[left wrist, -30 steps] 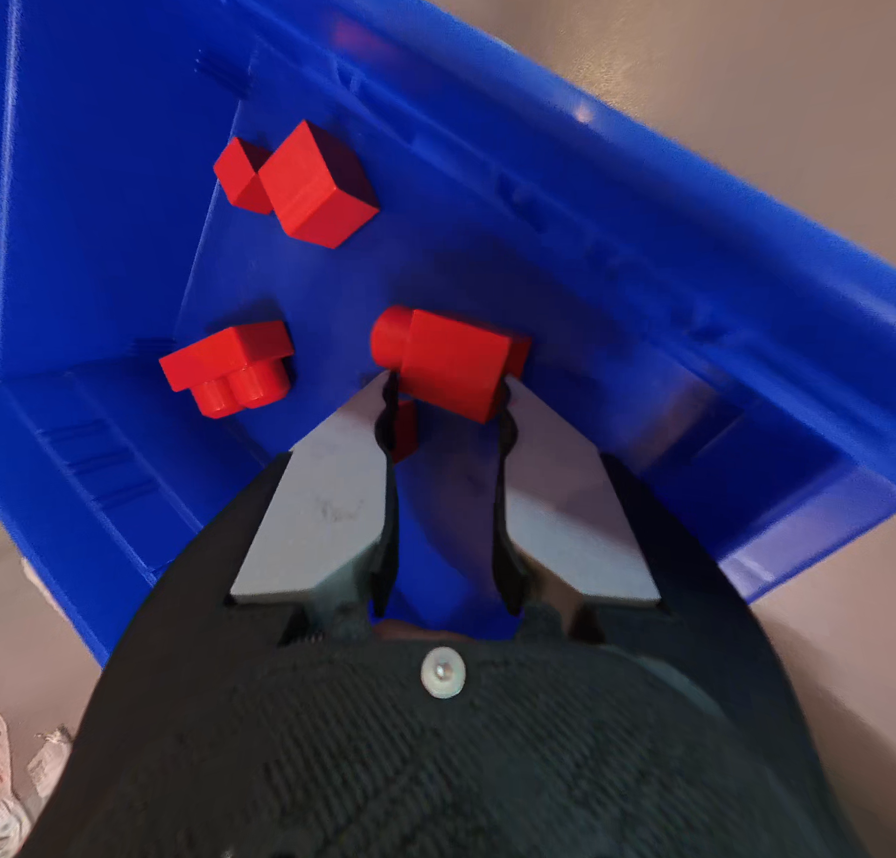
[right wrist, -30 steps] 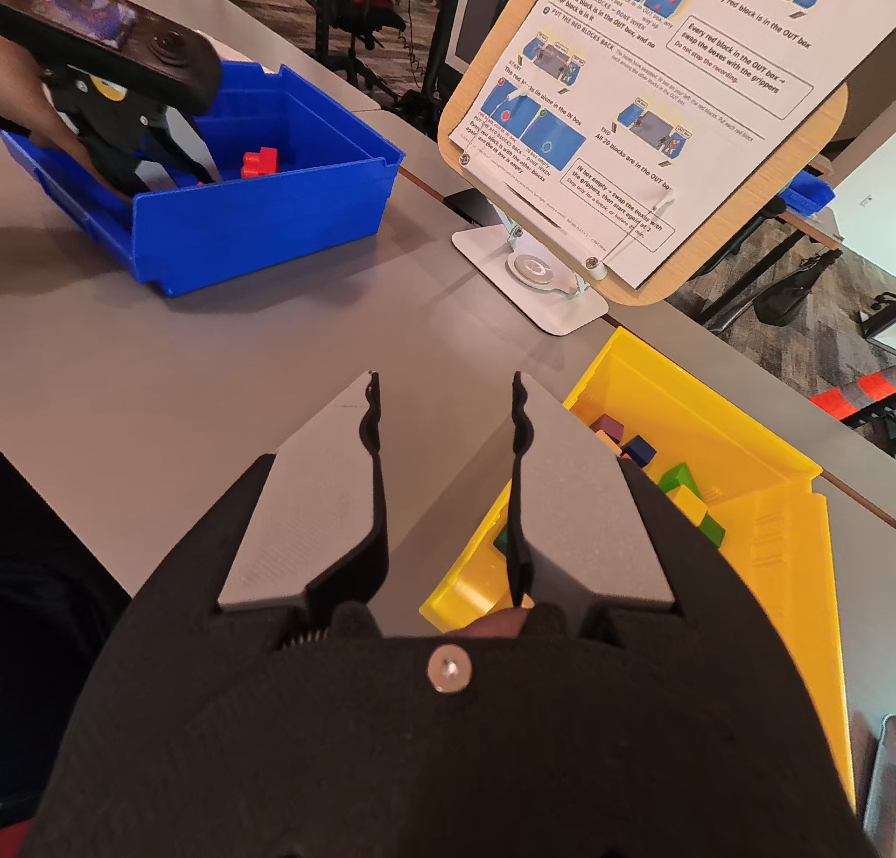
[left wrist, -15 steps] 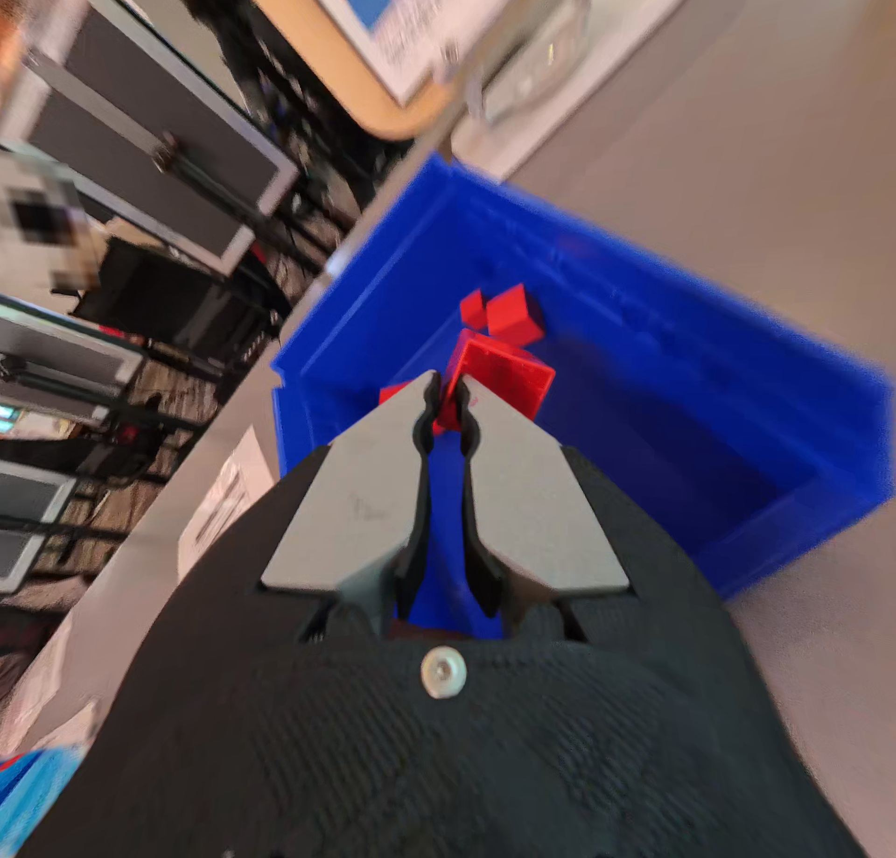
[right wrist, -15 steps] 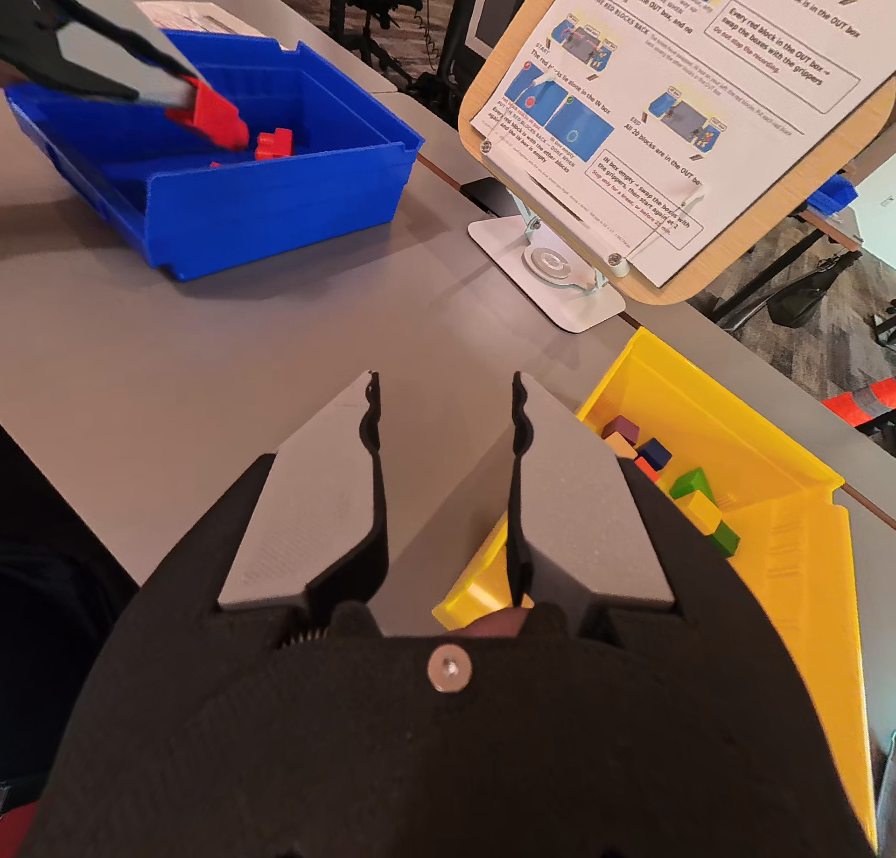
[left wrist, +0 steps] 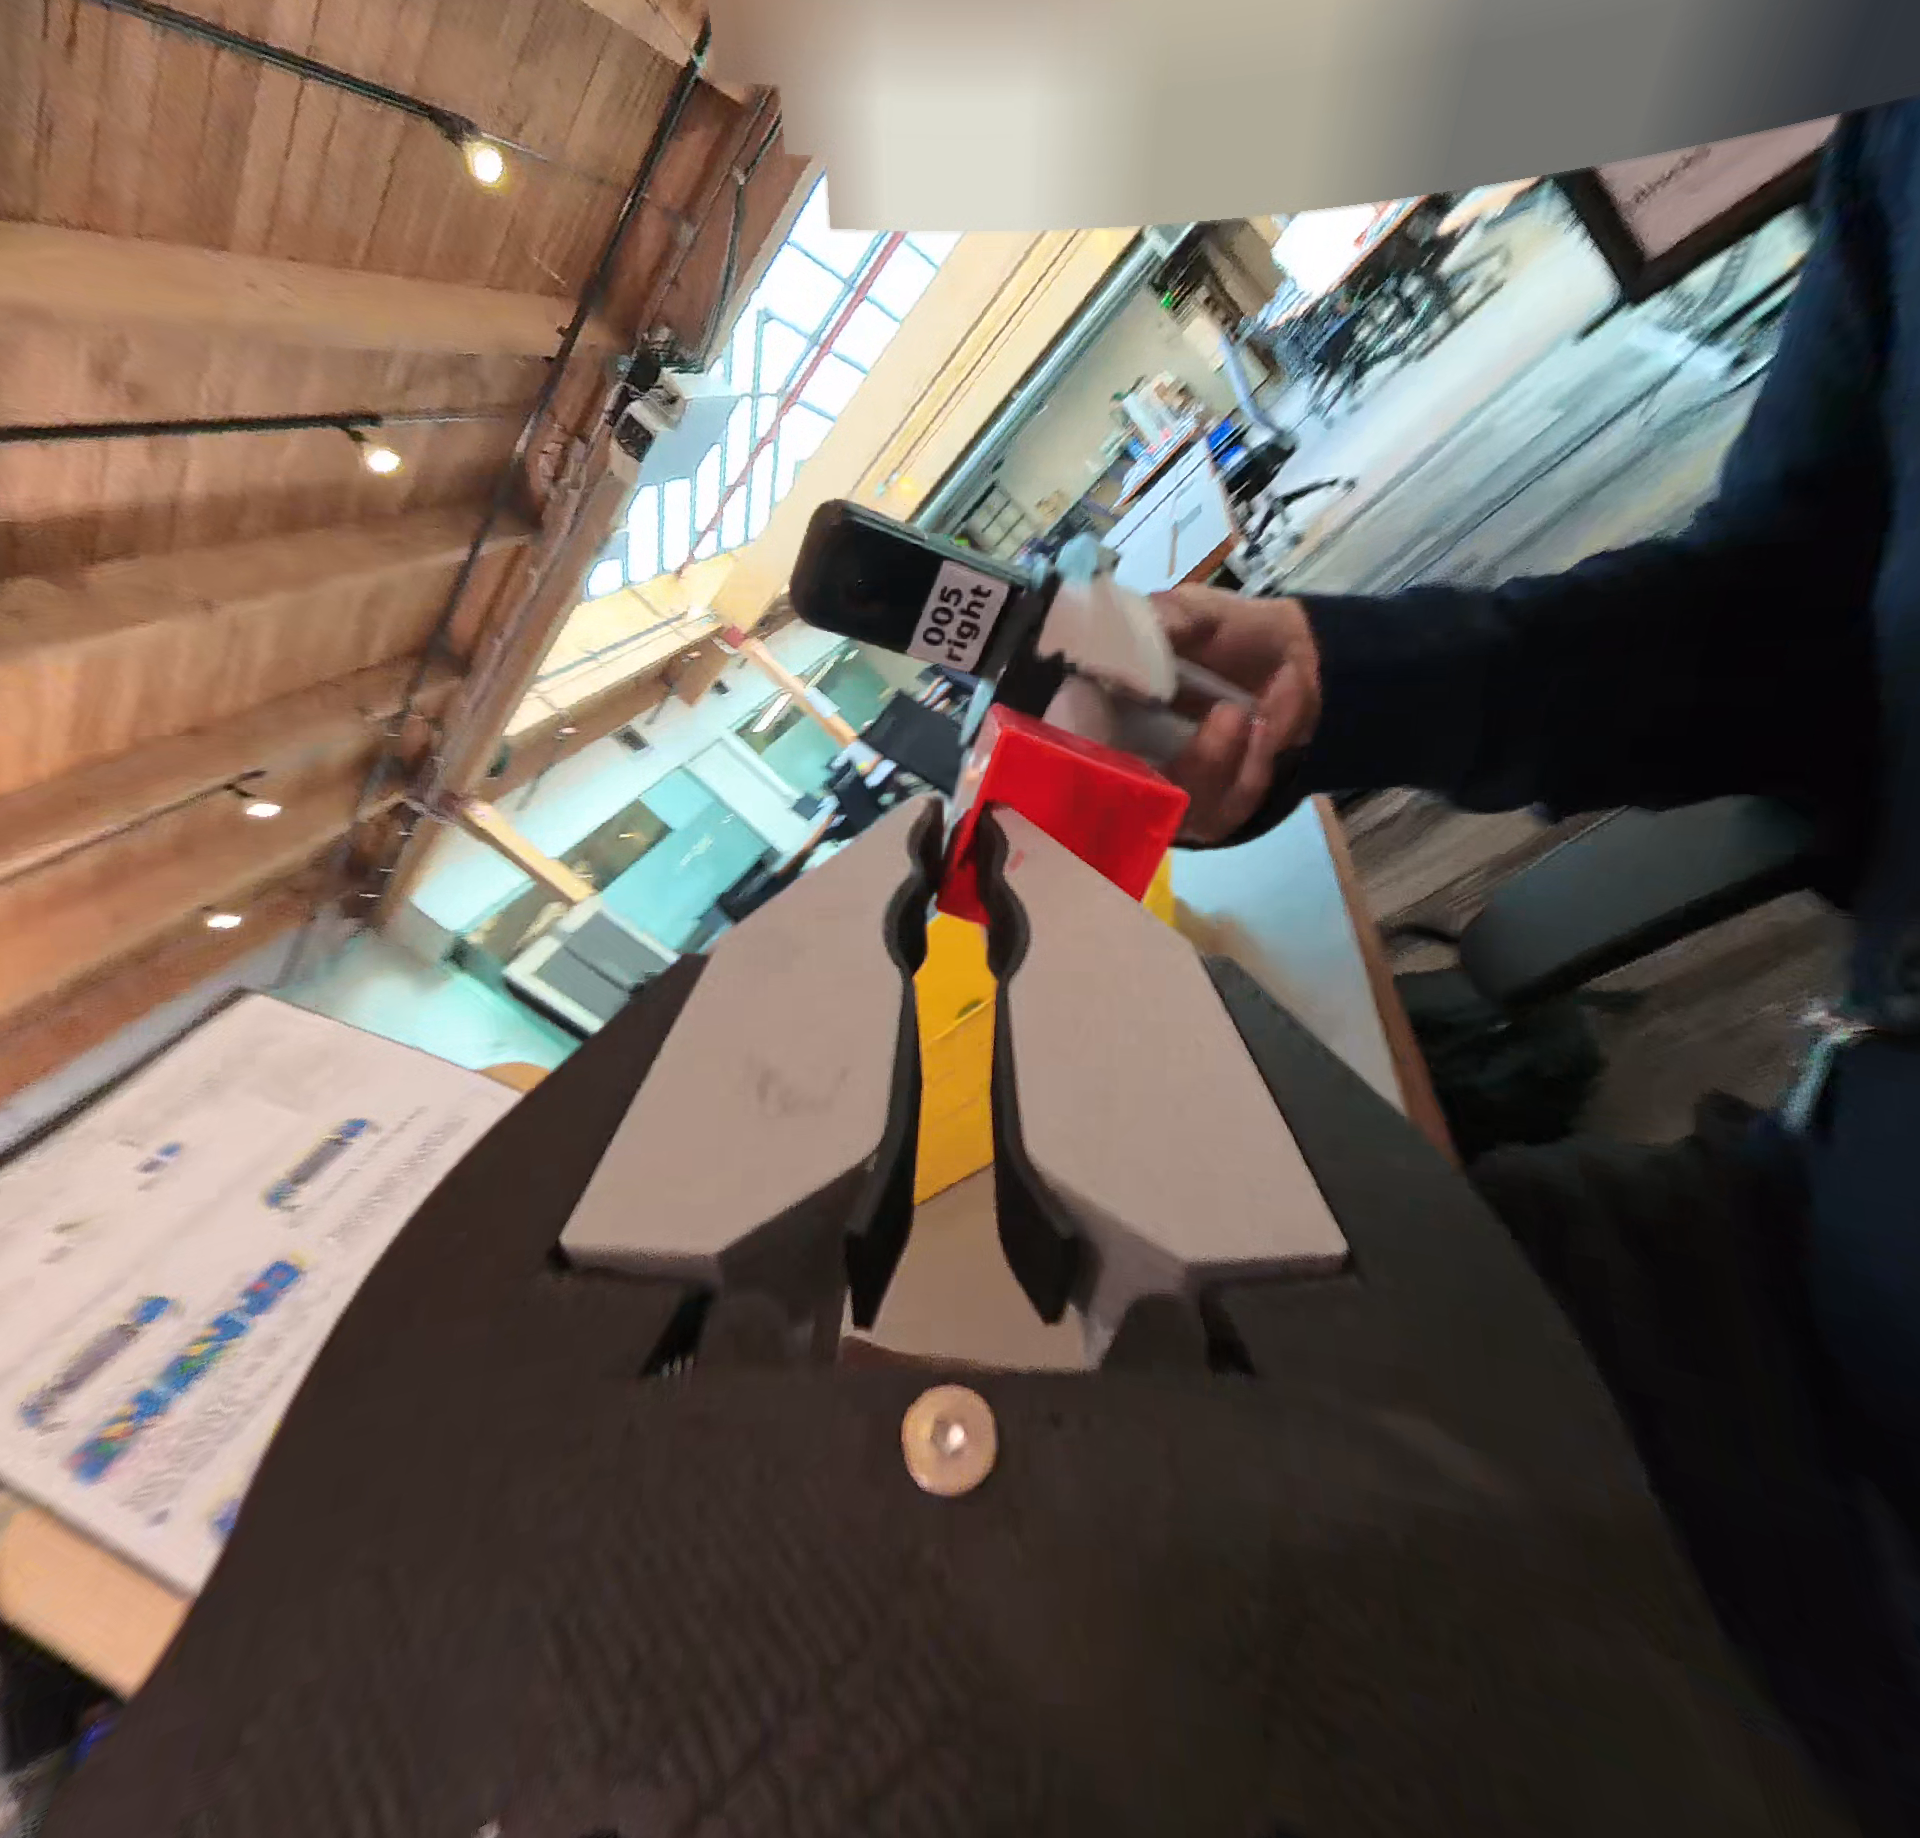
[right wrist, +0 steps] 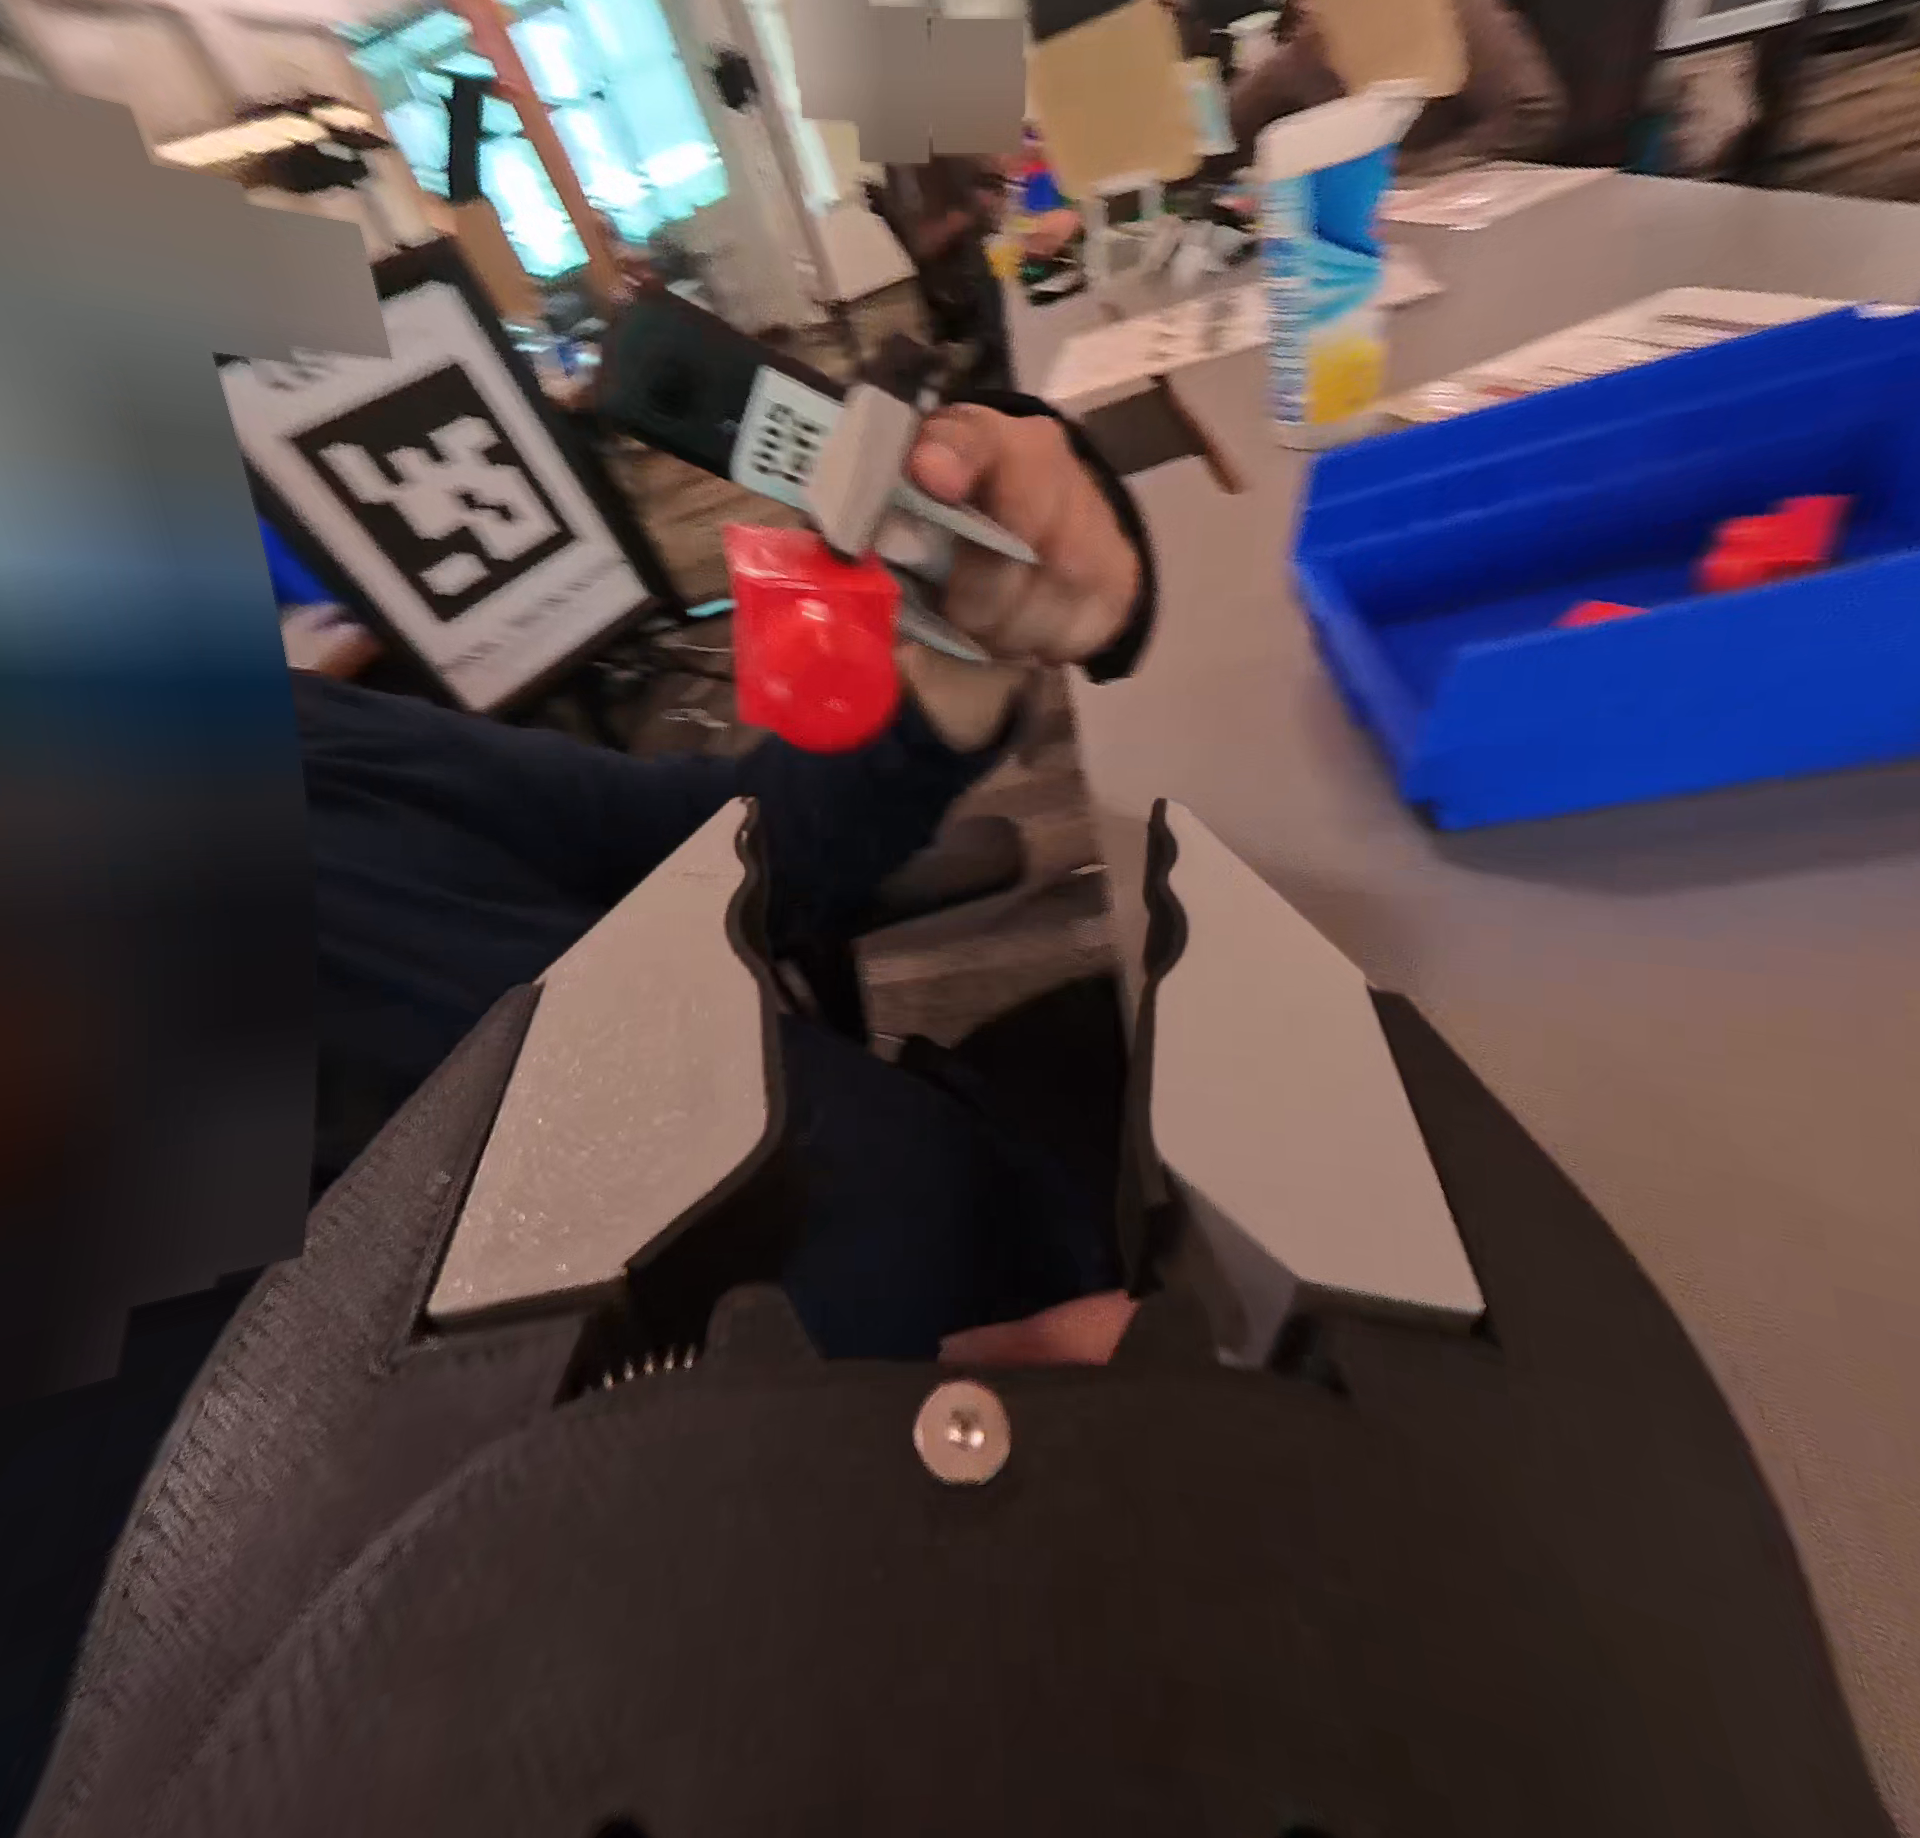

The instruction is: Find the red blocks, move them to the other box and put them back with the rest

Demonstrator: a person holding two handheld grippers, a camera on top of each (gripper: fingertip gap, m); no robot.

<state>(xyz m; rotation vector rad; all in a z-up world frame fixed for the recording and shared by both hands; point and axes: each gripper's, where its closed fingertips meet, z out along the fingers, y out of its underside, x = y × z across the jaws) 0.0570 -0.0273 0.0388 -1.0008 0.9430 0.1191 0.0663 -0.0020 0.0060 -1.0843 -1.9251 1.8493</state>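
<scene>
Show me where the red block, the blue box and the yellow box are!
red block (left wrist: 1081,812), left wrist view, on its top red face.
blue box (right wrist: 1621,718), right wrist view, on its front wall.
yellow box (left wrist: 951,1050), left wrist view, on its side wall.

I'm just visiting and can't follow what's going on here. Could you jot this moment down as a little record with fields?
left claw: shut on a red block, held up in the air
right claw: open, empty
blue box: on the grey table, other red blocks lying inside
yellow box: partly visible behind the left claw
handover: not yet; the claws face each other, apart
</scene>
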